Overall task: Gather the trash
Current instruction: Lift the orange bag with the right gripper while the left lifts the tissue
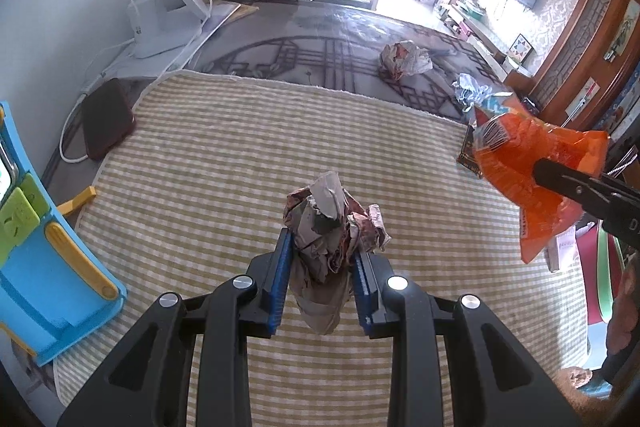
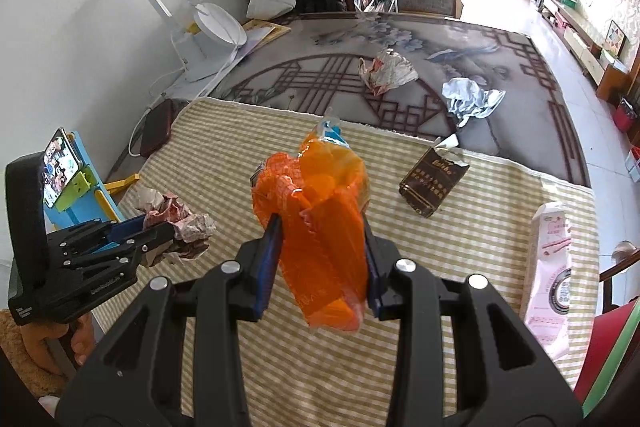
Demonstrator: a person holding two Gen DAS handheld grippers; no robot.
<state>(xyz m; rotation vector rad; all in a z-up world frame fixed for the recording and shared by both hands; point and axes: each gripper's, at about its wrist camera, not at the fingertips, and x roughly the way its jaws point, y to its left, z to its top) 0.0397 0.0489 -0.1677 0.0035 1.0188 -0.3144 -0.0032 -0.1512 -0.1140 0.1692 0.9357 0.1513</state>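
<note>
My left gripper (image 1: 322, 247) is shut on a crumpled wad of printed paper (image 1: 332, 227), held above the striped yellow mat (image 1: 240, 155); it also shows in the right wrist view (image 2: 176, 223). My right gripper (image 2: 324, 223) is shut on an orange plastic wrapper (image 2: 320, 211), also seen at the right of the left wrist view (image 1: 532, 163). More trash lies on the table: a crumpled paper wrapper (image 2: 384, 69), a silvery wrapper (image 2: 470, 99), a dark cigarette pack (image 2: 434, 183) and a white and pink carton (image 2: 548, 263).
A white desk lamp (image 2: 216, 27) stands at the back left by the wall. A blue toy stand (image 1: 48, 267) with a phone (image 2: 60, 167) is at the left edge. A dark case (image 1: 106, 119) with a white cable lies beside the mat.
</note>
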